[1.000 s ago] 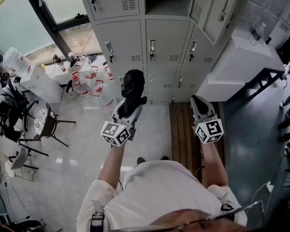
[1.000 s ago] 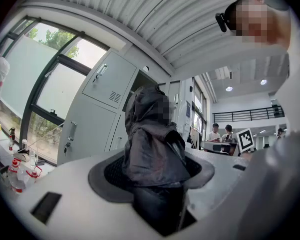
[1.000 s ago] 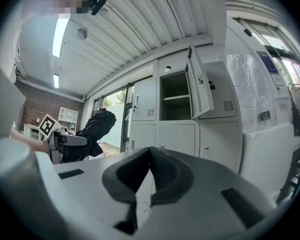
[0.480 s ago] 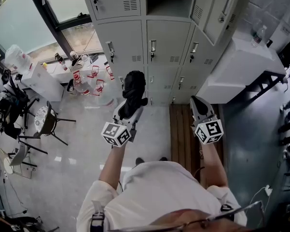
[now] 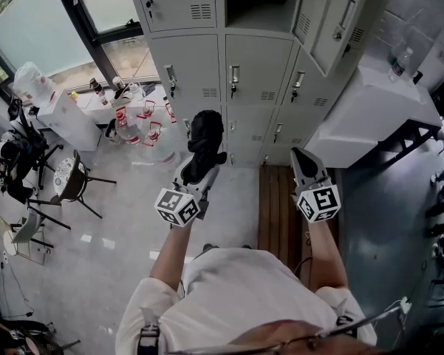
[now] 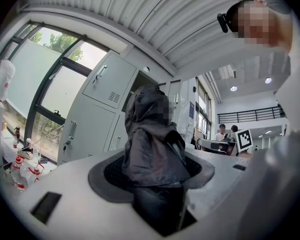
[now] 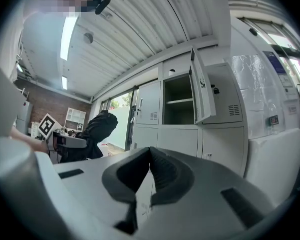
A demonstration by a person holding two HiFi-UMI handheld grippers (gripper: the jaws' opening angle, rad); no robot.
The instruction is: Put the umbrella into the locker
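Head view, nearest first: person in a white shirt (image 5: 244, 294), both arms out forward. Left gripper (image 5: 197, 165) has its jaws clamped on the folded black umbrella (image 5: 205, 133). In the left gripper view the umbrella (image 6: 152, 144) sits between the jaws, its dark fabric bunched above them and standing up past the tips. Right gripper (image 5: 303, 157) is level with the left one and well apart from it. In the right gripper view its jaws (image 7: 150, 156) are together with nothing between them.

Below the grippers is pale floor (image 5: 125, 235), with a brown wooden strip (image 5: 279, 205) under the right gripper. Bottles (image 5: 133, 117) stand on the floor left of the umbrella, near the window.

Ahead is the grey locker bank (image 5: 255, 65). Top middle locker (image 5: 262, 2) is open, its door (image 5: 332, 21) swung out to the right, and it looks dark inside. The umbrella is out in front of the bank, not in any locker. A white counter (image 5: 369, 102) stands right of the lockers.
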